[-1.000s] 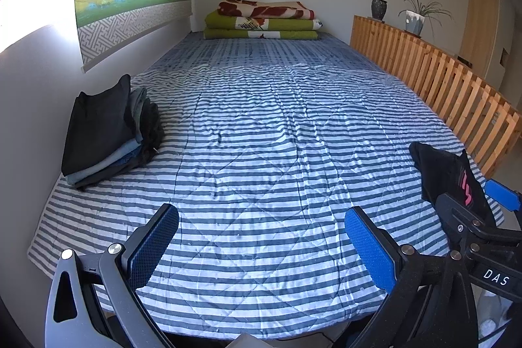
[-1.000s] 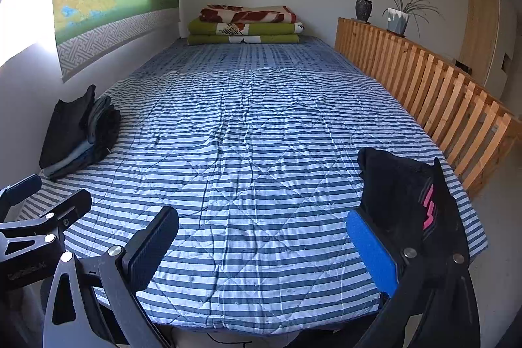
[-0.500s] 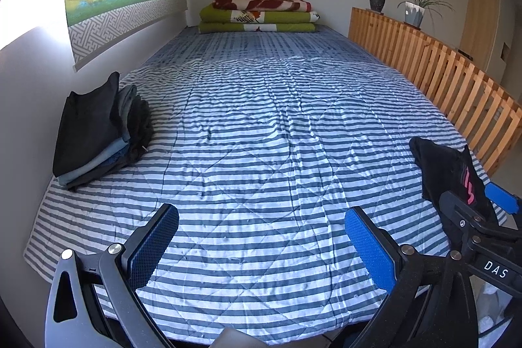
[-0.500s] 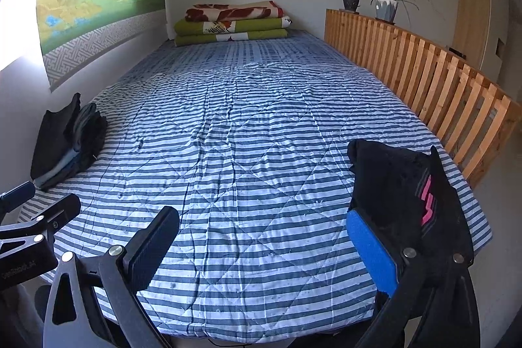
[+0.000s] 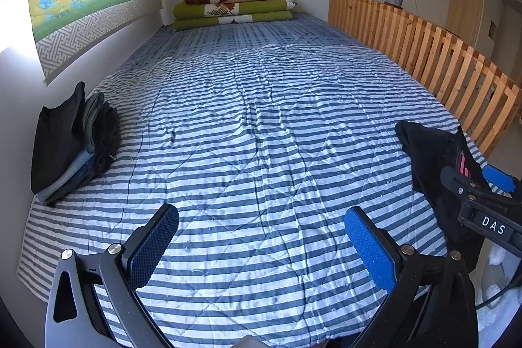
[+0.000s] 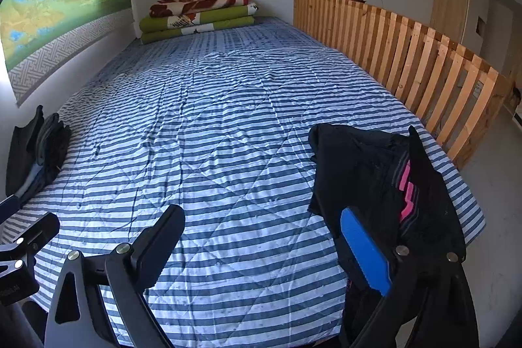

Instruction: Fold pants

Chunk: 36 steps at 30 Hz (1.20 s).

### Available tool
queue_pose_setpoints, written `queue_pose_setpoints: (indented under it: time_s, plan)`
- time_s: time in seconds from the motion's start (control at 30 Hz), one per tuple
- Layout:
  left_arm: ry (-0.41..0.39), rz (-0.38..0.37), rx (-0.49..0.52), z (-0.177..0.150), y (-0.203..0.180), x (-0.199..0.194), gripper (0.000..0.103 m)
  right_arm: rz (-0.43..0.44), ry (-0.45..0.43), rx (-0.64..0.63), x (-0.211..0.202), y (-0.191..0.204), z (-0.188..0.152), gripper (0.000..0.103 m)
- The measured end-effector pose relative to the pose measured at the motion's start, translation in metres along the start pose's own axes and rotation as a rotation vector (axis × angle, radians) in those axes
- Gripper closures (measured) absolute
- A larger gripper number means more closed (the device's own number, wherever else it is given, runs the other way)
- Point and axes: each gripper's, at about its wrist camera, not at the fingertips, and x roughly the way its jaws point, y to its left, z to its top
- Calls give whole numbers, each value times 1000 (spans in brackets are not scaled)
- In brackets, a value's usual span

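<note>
We see black pants with a pink mark bunched at the striped quilt's near right corner, draped over our right gripper, both its and our left gripper's jaws wide.

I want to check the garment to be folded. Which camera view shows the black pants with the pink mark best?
The right wrist view shows the black pants best: they are large and close, draped over the outer finger of the open right gripper, pink mark clear. The left wrist view shows them smaller, at the right edge, partly hidden by that gripper.
</note>
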Motion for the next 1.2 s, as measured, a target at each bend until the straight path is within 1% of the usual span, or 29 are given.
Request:
queue_pose_setpoints:
  time_s: [0.13, 0.27, 0.37, 0.43, 0.53, 0.57, 0.63, 0.77, 0.93, 1.0, 1.07, 1.1, 1.17, 1.2]
  plan:
    - [13, 1, 15, 2, -9, 10, 0, -24, 15, 4, 19, -14, 8, 13]
    - [23, 1, 22, 5, -16, 19, 0, -34, 41, 9, 40, -28, 16, 14]
    - [33, 5, 23, 6, -17, 25, 0, -81, 55, -6, 59, -41, 21, 15]
    - [36, 7, 23, 6, -17, 28, 0, -96, 69, -22, 71, -51, 23, 18]
    - [44, 9, 15, 7, -14, 35, 0, -110, 114, -15, 93, -73, 26, 23]
    - [47, 9, 12, 7, -13, 37, 0, -109, 140, 0, 102, -83, 27, 26]
    - [53, 15, 4, 7, -10, 40, 0, -116, 174, 28, 115, -105, 29, 27]
    - [64, 20, -14, 7, -5, 47, 0, -236, 200, 42, 140, -146, 35, 27]
    - [80, 15, -22, 6, -5, 54, 0, -273, 309, 89, 178, -197, 39, 27]
    - [84, 16, -20, 6, -6, 56, 0, -334, 330, 107, 188, -214, 40, 27]
    - [83, 18, -22, 6, -6, 56, 0, -397, 321, 106, 189, -227, 41, 27]
    - [83, 19, -25, 6, -5, 57, 0, -425, 315, 104, 189, -234, 41, 26]
    - [85, 16, -33, 7, -5, 58, 0, -452, 328, 111, 190, -249, 40, 17]
    - [86, 13, -36, 8, -5, 59, 0, -453, 352, 117, 194, -256, 39, 17]
